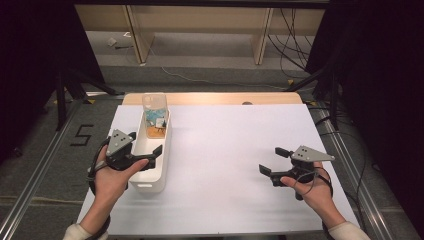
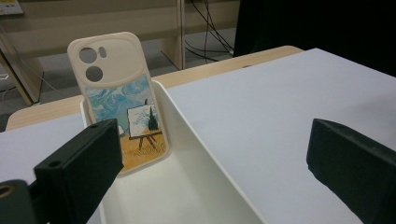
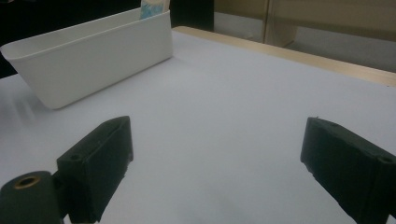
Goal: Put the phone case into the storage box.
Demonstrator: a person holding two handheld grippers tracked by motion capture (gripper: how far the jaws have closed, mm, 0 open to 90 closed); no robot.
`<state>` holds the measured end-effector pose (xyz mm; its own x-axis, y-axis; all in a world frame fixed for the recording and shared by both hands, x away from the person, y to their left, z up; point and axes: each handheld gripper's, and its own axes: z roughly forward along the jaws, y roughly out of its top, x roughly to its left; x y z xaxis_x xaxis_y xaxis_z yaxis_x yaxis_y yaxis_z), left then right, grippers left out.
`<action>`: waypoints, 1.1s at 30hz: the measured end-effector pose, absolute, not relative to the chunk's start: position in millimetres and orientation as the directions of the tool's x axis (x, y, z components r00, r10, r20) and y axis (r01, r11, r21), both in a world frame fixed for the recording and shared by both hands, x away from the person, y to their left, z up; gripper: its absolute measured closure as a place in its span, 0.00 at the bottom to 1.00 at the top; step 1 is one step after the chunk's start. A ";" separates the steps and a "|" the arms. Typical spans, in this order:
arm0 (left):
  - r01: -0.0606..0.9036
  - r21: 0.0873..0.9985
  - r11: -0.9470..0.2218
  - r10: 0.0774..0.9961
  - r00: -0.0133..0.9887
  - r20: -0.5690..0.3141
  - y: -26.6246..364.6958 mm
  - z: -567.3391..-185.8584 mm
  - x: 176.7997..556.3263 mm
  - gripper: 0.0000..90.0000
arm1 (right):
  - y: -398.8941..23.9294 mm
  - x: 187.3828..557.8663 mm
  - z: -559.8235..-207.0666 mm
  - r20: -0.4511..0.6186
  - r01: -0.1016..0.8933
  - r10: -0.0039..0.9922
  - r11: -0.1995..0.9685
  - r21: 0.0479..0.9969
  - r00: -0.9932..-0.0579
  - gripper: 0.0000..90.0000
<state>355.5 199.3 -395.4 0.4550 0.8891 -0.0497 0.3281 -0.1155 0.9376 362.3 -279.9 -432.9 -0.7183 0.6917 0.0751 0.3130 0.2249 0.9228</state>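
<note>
**Clearance: bin on the left, open table elsewhere**

White bin (image 1: 150, 165) is the only obstacle on the table (image 1: 225, 150), running lengthwise along its left side. Phone case (image 2: 119, 100) stands tilted against the bin's far end wall, top above the rim; near part of the bin interior is free. Left gripper (image 1: 148, 142), jaws apart, straddles the bin's near half. Right gripper (image 1: 274, 160), jaws apart, has bare surface ahead, well apart from the bin.

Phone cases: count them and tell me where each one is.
1. The phone case leans upright against the far end wall inside the white bin, ahead of the open left gripper. The bin's walls may hide others.
</note>
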 end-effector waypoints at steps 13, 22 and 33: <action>0.321 0.938 -0.132 0.880 0.473 -0.038 200.2 -401.3 347.9 0.04 | -278.9 362.1 -433.4 0.075 0.313 0.687 0.229 0.922 -0.723 0.11; 0.304 0.941 -0.152 0.871 0.492 -0.018 199.7 -404.9 342.9 0.03 | -278.5 361.9 -433.8 0.075 0.314 0.686 0.231 0.921 -0.723 0.11; 0.302 0.939 -0.164 0.860 0.510 -0.014 197.3 -408.2 338.0 0.03 | -277.9 362.1 -433.8 0.073 0.312 0.683 0.234 0.921 -0.727 0.11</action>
<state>338.0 197.3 -408.2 0.5099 0.8601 -0.0138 0.3017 -0.1637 0.9392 362.1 -277.9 -433.8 -0.7271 0.6827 0.0725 0.3116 0.2340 0.9209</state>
